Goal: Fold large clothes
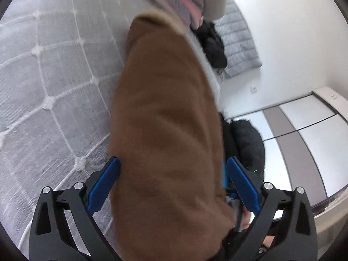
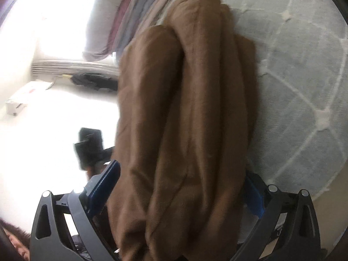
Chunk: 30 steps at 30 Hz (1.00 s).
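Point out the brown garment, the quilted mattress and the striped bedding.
brown garment (image 1: 165, 130), left wrist view, middle of its bulk.
quilted mattress (image 1: 54, 76), left wrist view, bare stitched surface.
striped bedding (image 2: 134, 15), right wrist view, striped folds.

A grey quilted mattress with white stitched diamond lines (image 1: 54, 69) fills most of the left wrist view and one side of the right wrist view. At its far end lies a striped pink, grey and white folded blanket (image 1: 184, 4). Plain white walls (image 1: 282, 32) surround it, one carrying a small white wall socket (image 1: 253, 89). A wardrobe with white and grey sliding panels (image 1: 304, 134) stands against one wall. In the right wrist view, strong daylight washes out the pale floor (image 2: 54, 119), where a white ribbed radiator (image 2: 74, 67) and a small white cardboard box (image 2: 19, 104) sit.
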Motion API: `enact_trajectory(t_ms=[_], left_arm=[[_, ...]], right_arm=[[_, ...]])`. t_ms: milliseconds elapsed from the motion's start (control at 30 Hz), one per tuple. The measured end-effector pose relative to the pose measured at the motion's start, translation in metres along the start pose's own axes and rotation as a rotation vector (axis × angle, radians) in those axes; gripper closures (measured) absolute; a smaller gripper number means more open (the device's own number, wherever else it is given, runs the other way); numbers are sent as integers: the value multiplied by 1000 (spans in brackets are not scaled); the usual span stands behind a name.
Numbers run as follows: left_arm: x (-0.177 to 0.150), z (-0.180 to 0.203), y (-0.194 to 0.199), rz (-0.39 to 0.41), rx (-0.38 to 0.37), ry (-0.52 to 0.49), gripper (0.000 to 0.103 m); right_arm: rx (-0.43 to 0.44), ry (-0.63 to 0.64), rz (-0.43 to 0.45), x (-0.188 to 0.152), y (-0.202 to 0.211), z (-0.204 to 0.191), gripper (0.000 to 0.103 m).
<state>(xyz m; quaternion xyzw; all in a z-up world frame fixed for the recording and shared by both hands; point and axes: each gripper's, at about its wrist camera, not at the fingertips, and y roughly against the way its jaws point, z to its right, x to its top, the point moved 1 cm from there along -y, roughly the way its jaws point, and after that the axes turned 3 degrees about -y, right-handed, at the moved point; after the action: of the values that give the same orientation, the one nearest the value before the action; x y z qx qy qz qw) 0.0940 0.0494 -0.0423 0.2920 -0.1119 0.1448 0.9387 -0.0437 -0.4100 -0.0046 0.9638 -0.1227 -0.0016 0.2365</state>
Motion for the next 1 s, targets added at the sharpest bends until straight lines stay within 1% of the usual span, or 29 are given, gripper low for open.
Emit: enact_trajectory(t_ms=[33,67,100,133,167,233,267,300,333,367,400,433,500,533,567,600,633,700,733,767,800,867,933,1000], left_arm=[[2,-1,-7,-9,16,-3,8],[5,-1,-13,-24,24,-2,8],[6,-2,-16,-36,30,-3,8],[9,-2,-21,-62,52,-20,8],[10,-4,-25,-82,72,-29,8],[9,-10,-35,-111,86,-18,8],[7,-12,-39,-117,65,-16,8],[7,-10,-44,-125,57,-21,8],[5,-5,-51,-150,34,-32,8],[2,0,-53,-164,31,-42,8],[0,2,-58,-171,55,-57,7],[0,5,-64,-179,67,-67,7],[1,6,-70,-185,64,-69,8],[1,8,-72,-171,76,-73,8],[-1,12,-73,-158,105,-89,15],[-1,17,-70,-145,146,-112,26],[-4,27,-68,-123,202,-157,30],[-8,45,-63,-91,257,-229,43],[-9,56,-62,-79,286,-266,45],[-10,63,-60,-71,302,-289,48],[-10,72,-58,-60,314,-318,50],[-5,81,-44,-36,326,-350,52],[2,87,-24,-11,343,-379,52],[12,86,0,17,356,-396,53]], right_arm=[[21,-4,-1,1,3,1,5],[19,-7,-6,3,3,2,5],[-10,-9,-10,5,3,6,5],[-82,-16,6,8,5,10,5],[-91,-20,24,10,9,13,5],[-43,-28,30,13,9,17,5],[-36,-26,26,14,7,17,5],[-16,-23,2,15,0,16,5],[2,-19,-20,16,-7,14,5],[-6,1,-47,16,-17,10,5],[-35,19,-63,18,-22,8,5],[-54,13,-74,22,-25,9,5],[-61,-21,-72,27,-27,12,6],[-62,-29,-72,27,-30,13,6],[-69,-17,-70,26,-32,12,5],[-62,-3,-68,22,-34,8,5],[-63,25,-68,17,-38,3,5],[-51,43,-52,13,-39,-9,8],[-22,39,-37,12,-39,-14,9],[15,51,-19,11,-38,-23,11],[32,75,-4,10,-38,-34,11],[45,122,20,8,-41,-57,11],[43,166,25,9,-53,-79,11],[64,183,23,15,-70,-95,11]])
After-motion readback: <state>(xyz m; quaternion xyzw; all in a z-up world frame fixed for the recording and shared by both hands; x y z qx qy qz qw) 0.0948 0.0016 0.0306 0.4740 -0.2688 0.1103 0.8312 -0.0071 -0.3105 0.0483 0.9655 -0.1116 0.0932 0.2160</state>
